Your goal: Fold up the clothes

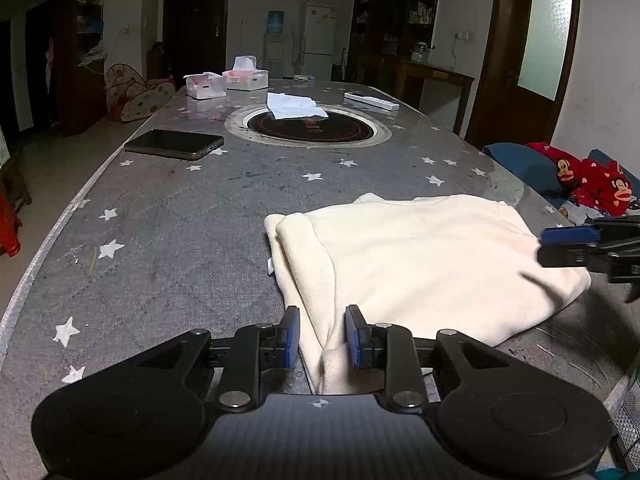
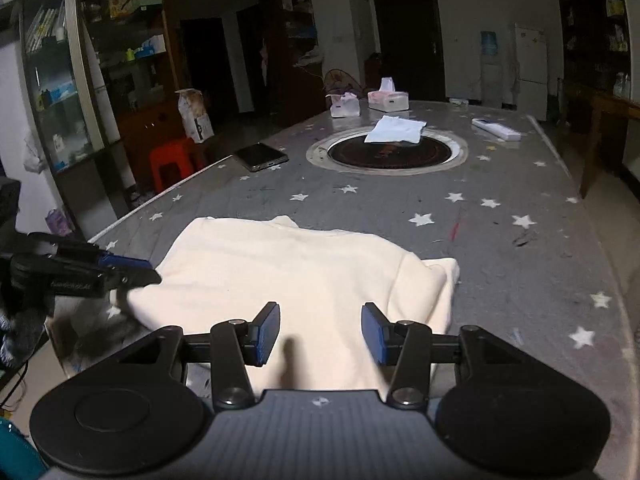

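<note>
Jaws of the left gripper point(image 1: 322, 338) straddle a raised ridge of the cream garment point(image 1: 420, 264) without pinching it. Right gripper point(image 2: 320, 334) jaws hover spread above the folded bundle on the bench point(image 2: 500, 264), apparently just let go.

**Cream garment folded, flat on table**

We saw one task item: a cream garment point(image 1: 420, 264), soft and thick-looking, plain, no print. It was already folded into a compact, roughly rectangular bundle and lay flat on the near part of the grey star-patterned table point(image 1: 168, 240), close to the near edge. In the left wrist view we saw layered folded edges along its left side, with a thinner white bit sticking out underneath. In the right wrist view the same layered side point(image 2: 432, 280) showed on the right, a lower layer poking out past the top one. The top surface was mostly smooth.
</note>
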